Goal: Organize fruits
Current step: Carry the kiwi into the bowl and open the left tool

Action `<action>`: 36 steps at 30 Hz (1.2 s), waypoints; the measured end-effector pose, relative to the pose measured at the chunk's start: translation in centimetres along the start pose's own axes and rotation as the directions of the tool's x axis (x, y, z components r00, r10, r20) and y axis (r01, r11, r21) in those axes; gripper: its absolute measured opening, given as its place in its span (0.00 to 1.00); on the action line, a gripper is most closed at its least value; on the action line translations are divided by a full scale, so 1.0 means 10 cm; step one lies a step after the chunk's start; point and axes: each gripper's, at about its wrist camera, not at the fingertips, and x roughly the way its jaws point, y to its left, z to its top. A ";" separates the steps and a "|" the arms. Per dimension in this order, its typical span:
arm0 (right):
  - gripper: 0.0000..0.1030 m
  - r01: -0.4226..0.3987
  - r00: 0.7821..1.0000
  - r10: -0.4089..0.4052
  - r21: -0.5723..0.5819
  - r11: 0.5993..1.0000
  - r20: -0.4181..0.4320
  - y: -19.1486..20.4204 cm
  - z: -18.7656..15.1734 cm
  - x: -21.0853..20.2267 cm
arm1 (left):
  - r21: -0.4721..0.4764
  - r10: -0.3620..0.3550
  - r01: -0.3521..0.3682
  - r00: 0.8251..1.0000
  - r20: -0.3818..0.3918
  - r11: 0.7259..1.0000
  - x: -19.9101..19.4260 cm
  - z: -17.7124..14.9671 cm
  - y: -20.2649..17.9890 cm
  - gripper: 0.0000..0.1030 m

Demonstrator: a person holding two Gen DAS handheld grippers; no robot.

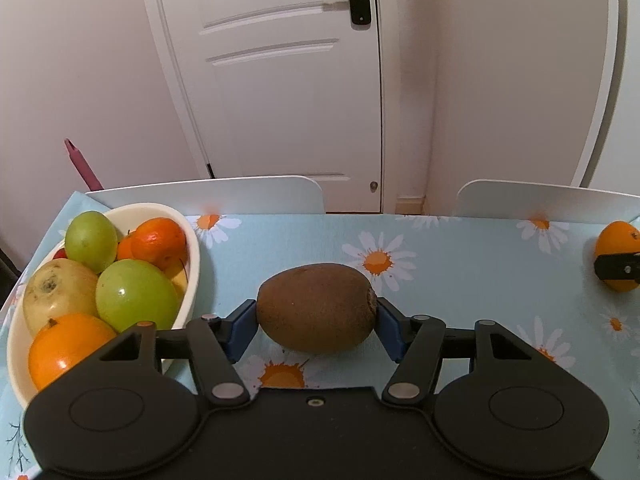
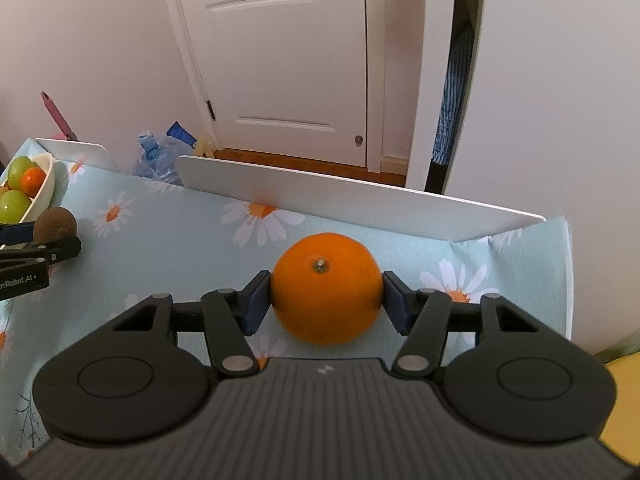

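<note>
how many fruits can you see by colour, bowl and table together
Orange: 3 – two in the bowl at and, one on the table
Green: 2 –
Yellow: 1 –
Brown: 1 – kiwi
Total: 7, plus a red scrap in the bowl too hidden to count.

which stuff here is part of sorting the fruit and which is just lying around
Part of the job:
kiwi, between the left gripper jaws
orange, between the right gripper jaws
bowl of fruit

Just lying about:
door
water bottle
pink handle
daisy tablecloth
</note>
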 end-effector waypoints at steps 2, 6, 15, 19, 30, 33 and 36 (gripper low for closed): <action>0.72 -0.004 1.000 0.004 -0.012 1.000 0.008 0.05 0.01 -0.05 | 0.006 -0.004 0.004 1.000 0.008 1.000 -0.05 0.00 0.00 0.65; 0.71 -0.020 1.000 0.021 -0.031 0.999 0.022 0.15 0.05 -0.17 | -0.003 -0.018 0.018 1.000 0.025 1.000 -0.20 0.01 0.02 0.65; 0.71 -0.066 0.996 0.071 -0.085 0.994 0.051 0.53 0.18 -0.53 | -0.035 -0.033 0.035 0.996 0.079 0.999 -0.67 0.07 0.15 0.64; 0.71 -0.082 0.994 0.089 -0.099 0.992 0.061 0.75 0.25 -0.71 | -0.049 -0.026 0.031 0.995 0.101 0.998 -0.91 0.10 0.28 0.64; 0.71 -0.135 0.985 0.146 -0.121 0.984 0.089 1.53 0.41 -1.05 | -0.063 -0.007 0.016 0.990 0.141 0.998 -1.37 0.12 0.89 0.64; 0.71 -0.143 0.983 0.155 -0.127 0.982 0.097 1.79 0.45 -1.08 | -0.059 -0.001 0.010 0.990 0.143 0.998 -1.42 0.09 1.10 0.64; 0.71 -0.148 0.982 0.161 -0.127 0.981 0.101 2.04 0.50 -1.07 | -0.049 0.006 0.001 0.990 0.144 0.999 -1.45 0.06 1.30 0.64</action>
